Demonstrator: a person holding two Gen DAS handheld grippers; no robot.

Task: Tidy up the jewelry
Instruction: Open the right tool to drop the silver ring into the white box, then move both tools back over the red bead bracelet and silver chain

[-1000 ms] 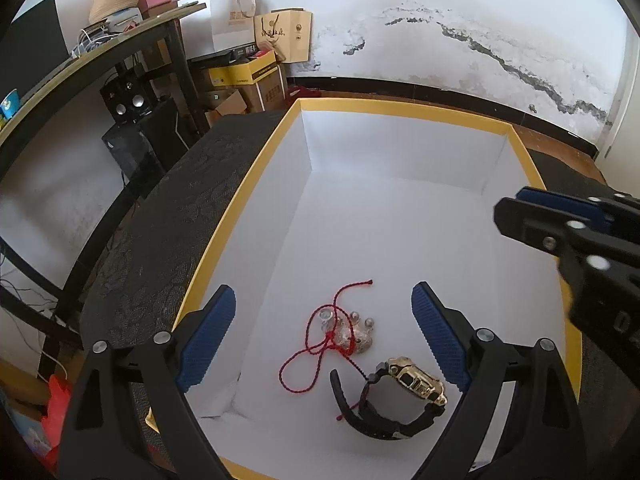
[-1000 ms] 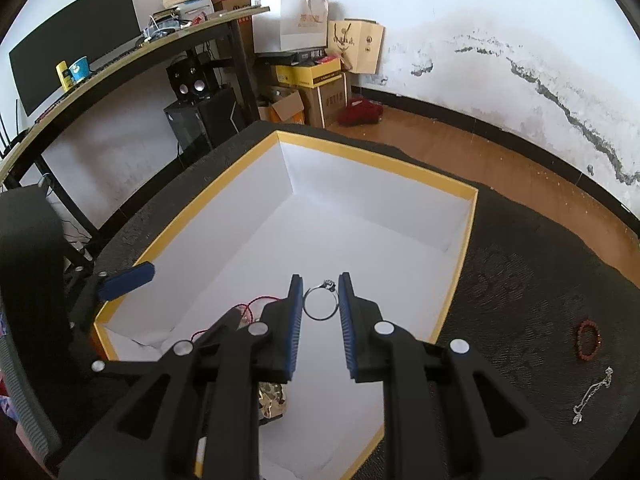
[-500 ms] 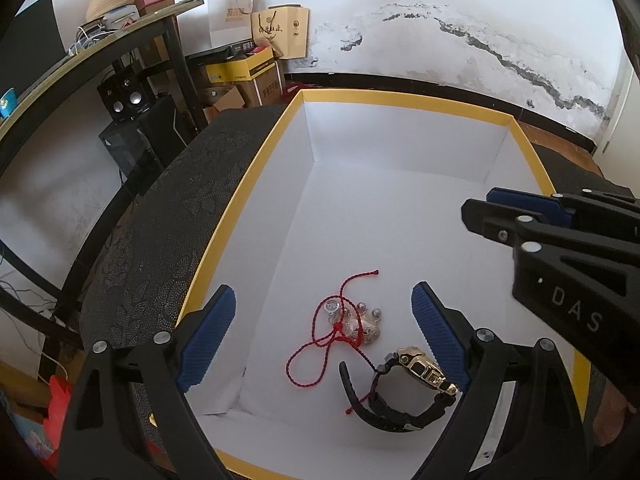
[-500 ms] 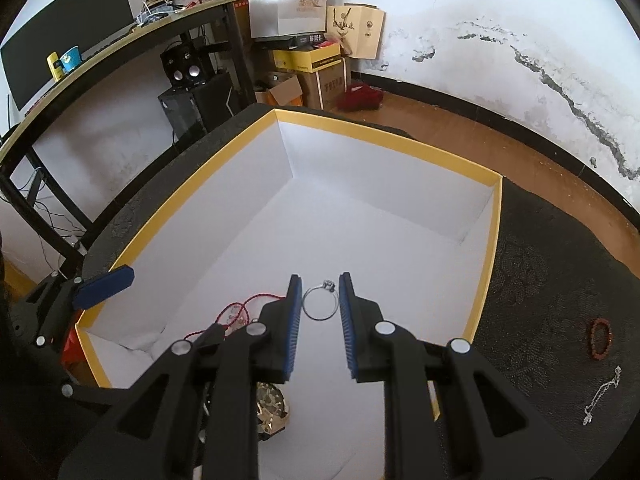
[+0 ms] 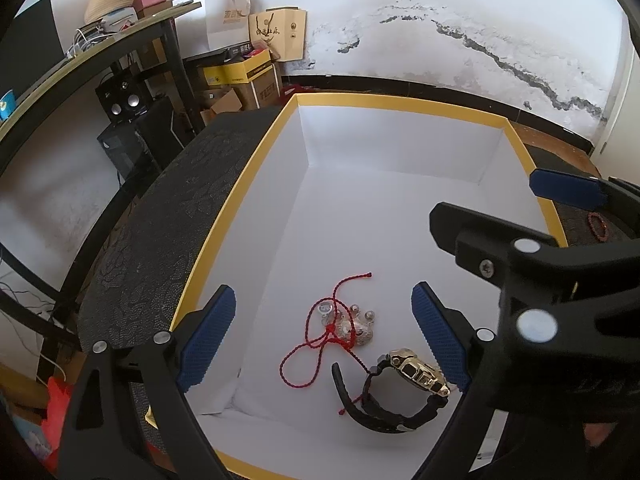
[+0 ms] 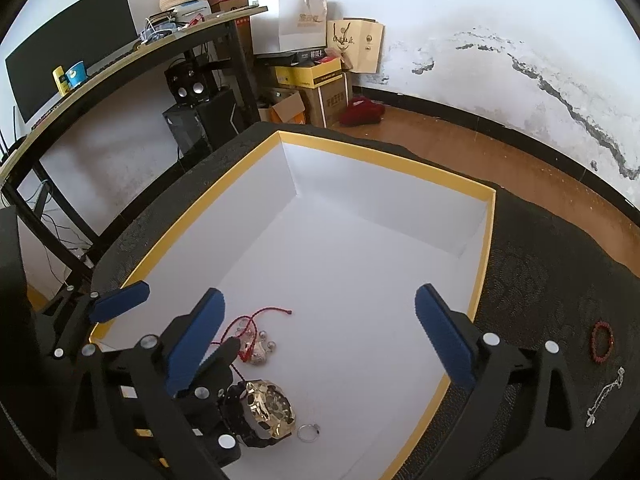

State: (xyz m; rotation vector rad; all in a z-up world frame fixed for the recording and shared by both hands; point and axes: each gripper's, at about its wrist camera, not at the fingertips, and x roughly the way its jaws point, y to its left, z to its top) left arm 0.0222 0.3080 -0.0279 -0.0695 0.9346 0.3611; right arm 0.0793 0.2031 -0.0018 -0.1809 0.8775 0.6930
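A white box with a yellow rim [image 5: 240,184] [image 6: 482,276] sits on a dark patterned table. Inside lie a gold and black watch [image 5: 404,384] [image 6: 266,410], a red cord with a silver charm [image 5: 336,328] [image 6: 256,340] and a silver ring [image 6: 309,432]. My left gripper [image 5: 324,336] is open above the cord and watch. My right gripper [image 6: 320,336] is open and empty over the box; the ring lies on the box floor below it. The right gripper also shows in the left wrist view [image 5: 520,216].
A red bead bracelet [image 6: 602,341] [image 5: 597,225] and a silver chain [image 6: 605,396] lie on the table right of the box. A desk with a monitor, speakers and cardboard boxes stand behind at the left.
My right gripper has opened and let go of the silver ring, which now lies in the box beside the watch. The left gripper has stayed open over the box.
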